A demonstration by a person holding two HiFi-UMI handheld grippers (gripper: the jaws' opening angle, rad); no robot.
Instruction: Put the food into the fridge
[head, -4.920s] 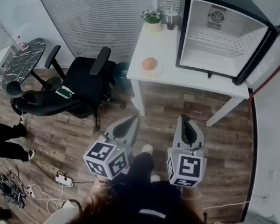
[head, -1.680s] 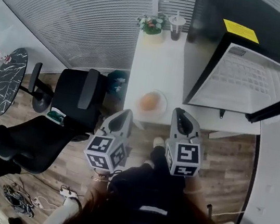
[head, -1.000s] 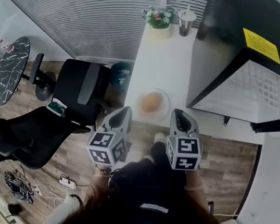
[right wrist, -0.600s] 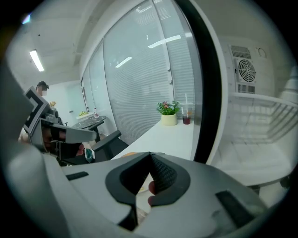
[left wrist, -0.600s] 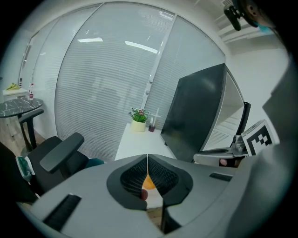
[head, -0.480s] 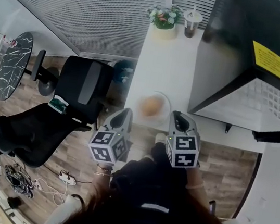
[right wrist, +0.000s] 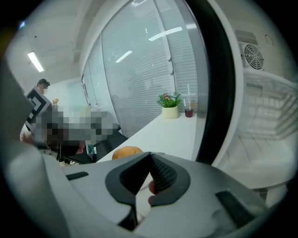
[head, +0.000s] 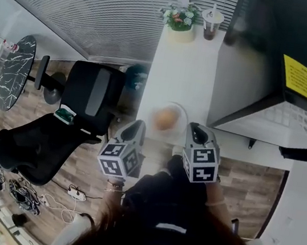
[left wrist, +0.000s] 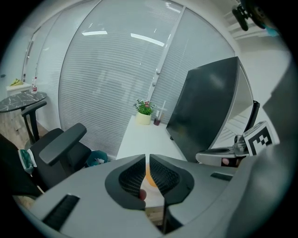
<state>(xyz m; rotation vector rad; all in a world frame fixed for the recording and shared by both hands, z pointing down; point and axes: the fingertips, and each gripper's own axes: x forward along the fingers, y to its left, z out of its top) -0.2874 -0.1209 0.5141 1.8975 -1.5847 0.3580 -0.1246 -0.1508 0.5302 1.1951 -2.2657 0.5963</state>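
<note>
A round orange-brown piece of food [head: 166, 117] lies on a clear plate [head: 179, 109] near the front edge of the white table [head: 180, 65]. The black fridge [head: 270, 45] stands on the table at the right, its door open and its white inside [right wrist: 265, 121] showing. My left gripper [head: 137, 123] hovers just in front of the plate. Its jaws are opening, with a narrow gap and nothing between them. The food [left wrist: 149, 175] shows through that gap. My right gripper [head: 196, 127] is right of the plate, shut and holding nothing, with the food [right wrist: 125, 152] to its left.
A potted plant [head: 181, 18] and a cup with a straw [head: 210, 25] stand at the table's far end. A black office chair [head: 88, 94] sits left of the table. Further left are a round marble table [head: 12, 71] and cables on the floor [head: 26, 197].
The view has drawn closer to the table, and the fridge has slid further right in it. Both grippers have come up to the plate, which now lies just beyond their tips.
</note>
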